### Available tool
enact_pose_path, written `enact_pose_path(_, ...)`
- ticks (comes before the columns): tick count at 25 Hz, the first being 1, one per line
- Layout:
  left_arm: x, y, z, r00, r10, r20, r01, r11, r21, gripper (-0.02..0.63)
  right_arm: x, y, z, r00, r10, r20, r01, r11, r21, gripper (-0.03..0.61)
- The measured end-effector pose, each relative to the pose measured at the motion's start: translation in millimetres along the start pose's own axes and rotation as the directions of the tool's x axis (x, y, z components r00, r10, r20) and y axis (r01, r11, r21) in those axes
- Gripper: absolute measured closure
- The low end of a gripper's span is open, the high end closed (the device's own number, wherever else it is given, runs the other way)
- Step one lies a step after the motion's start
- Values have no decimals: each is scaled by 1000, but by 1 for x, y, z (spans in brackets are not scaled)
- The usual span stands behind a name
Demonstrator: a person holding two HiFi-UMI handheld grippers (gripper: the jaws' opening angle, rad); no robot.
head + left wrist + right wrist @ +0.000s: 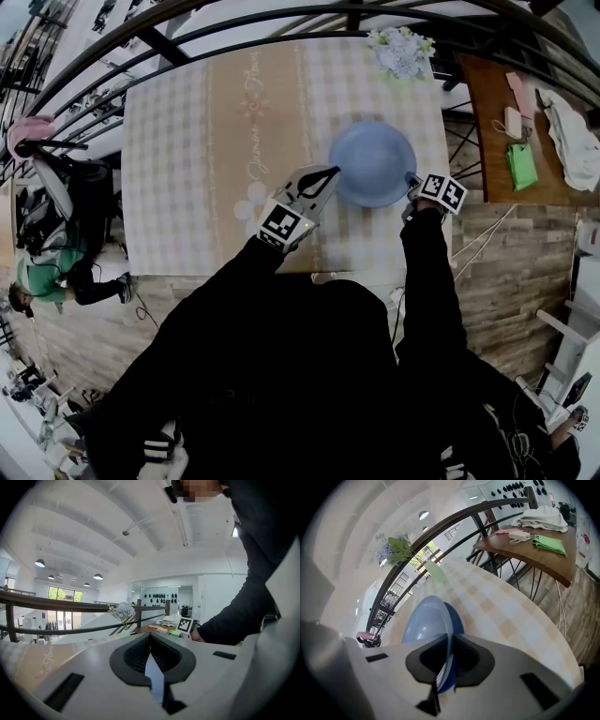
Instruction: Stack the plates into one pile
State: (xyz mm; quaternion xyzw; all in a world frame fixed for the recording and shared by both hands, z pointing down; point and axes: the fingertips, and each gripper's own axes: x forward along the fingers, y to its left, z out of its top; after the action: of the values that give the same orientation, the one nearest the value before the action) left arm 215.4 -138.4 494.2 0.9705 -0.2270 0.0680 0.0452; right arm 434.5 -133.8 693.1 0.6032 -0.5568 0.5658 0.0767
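We're holding the blue plate (372, 161) by its rim: left gripper (328, 173) clamped on the left edge, right gripper (412, 180) clamped opposite.

The left gripper (331, 173) lay almost level, jaws pinched on the plate's (375, 155) left rim. The right gripper (411, 179) tilted steeply down, jaws clamped on its right rim. Both black-sleeved arms reached forward.

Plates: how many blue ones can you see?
1 for sure: the blue plate at the table's right side, its rim held by the left gripper and right gripper. Another may hide underneath.
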Motion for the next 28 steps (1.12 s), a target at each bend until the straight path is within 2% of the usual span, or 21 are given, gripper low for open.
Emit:
enact_pose_path(11, 2, -5, -1, 1000, 14, -6, -13, 1000, 6, 594, 6, -7, 0, 1000, -5, -2, 5, 1000, -26, 530)
enact_pose_path(16, 1, -10, 1, 1000, 2, -9, -2, 1000, 13, 594, 3, 5, 3, 1000, 2, 15, -1, 996, -85, 381)
enact_pose_path(21, -3, -11, 5, 1000, 3, -6, -3, 1000, 11, 594, -10, 14, 14, 998, -5, 63, 14, 990, -139, 356)
enact_pose_path(24, -5, -11, 6, 1000, -7, -23, 7, 1000, 7, 594, -23, 31, 20, 995, 23, 97, -1, 975, -220, 356)
enact_pose_path(28, -13, -11, 13, 999, -14, -30, 14, 1000, -4, 592, -45, 70, 20, 982, 103, 158, -37, 926, -375, 357)
